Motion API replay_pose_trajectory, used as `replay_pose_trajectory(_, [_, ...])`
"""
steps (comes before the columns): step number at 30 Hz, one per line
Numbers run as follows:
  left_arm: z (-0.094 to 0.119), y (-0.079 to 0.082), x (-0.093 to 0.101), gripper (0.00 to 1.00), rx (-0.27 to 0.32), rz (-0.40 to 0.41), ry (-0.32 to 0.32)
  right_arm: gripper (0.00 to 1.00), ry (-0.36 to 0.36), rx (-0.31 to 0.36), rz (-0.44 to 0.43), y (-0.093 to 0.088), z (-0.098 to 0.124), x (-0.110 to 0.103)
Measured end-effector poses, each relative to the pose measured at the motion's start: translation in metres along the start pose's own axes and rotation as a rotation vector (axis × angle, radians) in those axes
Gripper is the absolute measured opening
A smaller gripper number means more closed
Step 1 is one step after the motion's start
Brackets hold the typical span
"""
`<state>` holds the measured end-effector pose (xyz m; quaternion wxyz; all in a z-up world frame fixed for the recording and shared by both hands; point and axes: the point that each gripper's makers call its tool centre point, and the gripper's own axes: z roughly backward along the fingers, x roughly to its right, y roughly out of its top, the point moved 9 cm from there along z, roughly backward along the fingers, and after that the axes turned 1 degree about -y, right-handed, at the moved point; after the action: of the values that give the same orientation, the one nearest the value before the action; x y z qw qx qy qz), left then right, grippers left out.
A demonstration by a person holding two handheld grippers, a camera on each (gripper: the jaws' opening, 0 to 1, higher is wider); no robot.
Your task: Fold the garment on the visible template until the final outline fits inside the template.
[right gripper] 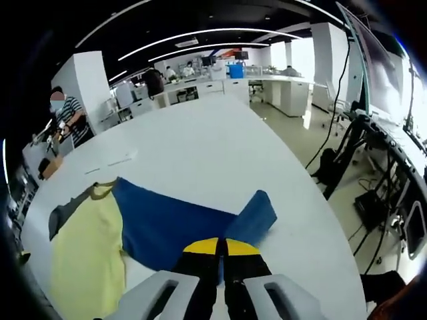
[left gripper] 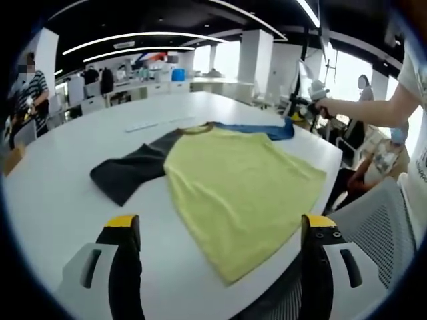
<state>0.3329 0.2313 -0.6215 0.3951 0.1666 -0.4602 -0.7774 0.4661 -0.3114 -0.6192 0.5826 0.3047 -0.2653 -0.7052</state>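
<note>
In the left gripper view the left tongs [left gripper: 222, 230] rise from six o'clock with their yellow-tipped jaws spread wide and nothing between them. The garment [left gripper: 233, 177] lies flat on the white tabletop [left gripper: 60, 187] just beyond the jaw tips, toward twelve o'clock, and its yellow hem reaches down between the two jaws near the tabletop's near edge. At two o'clock in that view a person's hand [left gripper: 327, 107] holds the right tongs [left gripper: 293, 115] at the tip of the blue sleeve [left gripper: 257, 129].

In the right gripper view the right tongs [right gripper: 221, 248] come up from six o'clock with the jaws pressed together on the edge of the blue sleeve [right gripper: 180, 223], which spreads away toward ten o'clock; its cuff folds up at about one o'clock from the jaw tips.

No template outline can be made out on the tabletop in either view. In the right gripper view the yellow body [right gripper: 83, 260] is cut off at the lower left, and the dark sleeve [right gripper: 67, 210] shows only as a sliver at nine o'clock. The exact hold of the jaws on the cloth is hidden under their tips.

The garment is a shirt with a pale yellow-green body [left gripper: 240, 187], one dark grey sleeve [left gripper: 130, 170] spread at nine o'clock of the body, one blue sleeve at the far side, and a darker neckband.
</note>
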Motion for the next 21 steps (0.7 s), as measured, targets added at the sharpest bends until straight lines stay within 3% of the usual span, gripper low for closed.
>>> replay_pose_trajectory(8, [0.002, -0.001, 0.0, 0.98, 0.005, 0.002, 0.003, 0.0, 0.04, 0.001, 0.03, 0.007, -0.002, -0.02])
replay_pose_trajectory(11, [0.003, -0.001, -0.001, 0.98, 0.01, 0.004, 0.002, 0.0, 0.055, 0.001, 0.037, 0.016, -0.014, -0.018])
replay_pose_trajectory(21, [0.006, 0.0, -0.002, 0.99, 0.025, 0.0, -0.005, 0.0, 0.099, -0.014, 0.079, 0.021, -0.023, -0.041])
